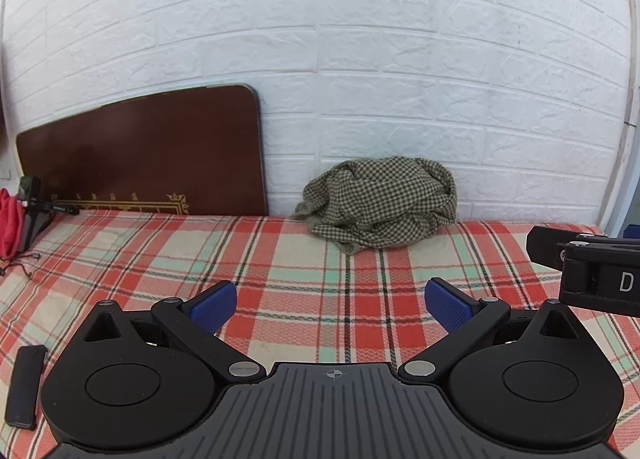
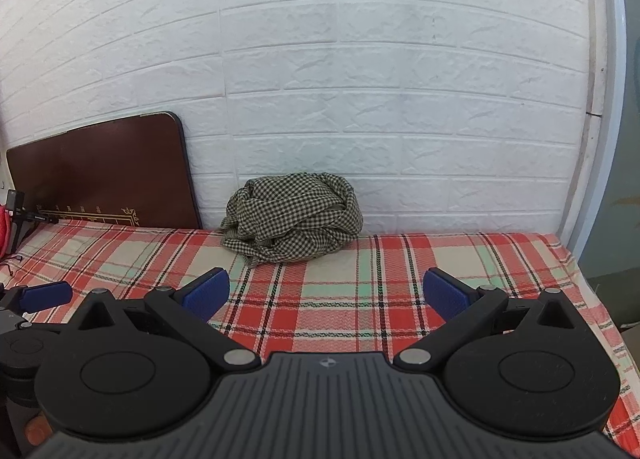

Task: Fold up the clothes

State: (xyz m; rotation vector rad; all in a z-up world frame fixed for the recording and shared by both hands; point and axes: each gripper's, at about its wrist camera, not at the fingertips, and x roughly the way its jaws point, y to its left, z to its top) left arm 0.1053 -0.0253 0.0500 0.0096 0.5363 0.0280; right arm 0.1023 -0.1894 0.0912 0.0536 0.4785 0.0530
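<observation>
A crumpled green-and-cream checked garment (image 1: 380, 203) lies in a heap on the plaid bed sheet (image 1: 280, 271) against the white brick wall; it also shows in the right wrist view (image 2: 294, 217). My left gripper (image 1: 330, 305) is open and empty, hovering over the sheet well short of the garment. My right gripper (image 2: 326, 295) is open and empty, also short of the garment. The right gripper's body shows at the right edge of the left wrist view (image 1: 592, 267). A blue pad of the left gripper (image 2: 44, 295) shows at the left edge of the right wrist view.
A brown board with gold trim (image 1: 144, 155) leans on the wall at the back left. A black stand with a cable (image 1: 32, 211) and red cloth (image 1: 9, 219) sit at the far left. A black phone-like object (image 1: 25, 385) lies near left. The bed's right edge (image 2: 588, 291) drops off.
</observation>
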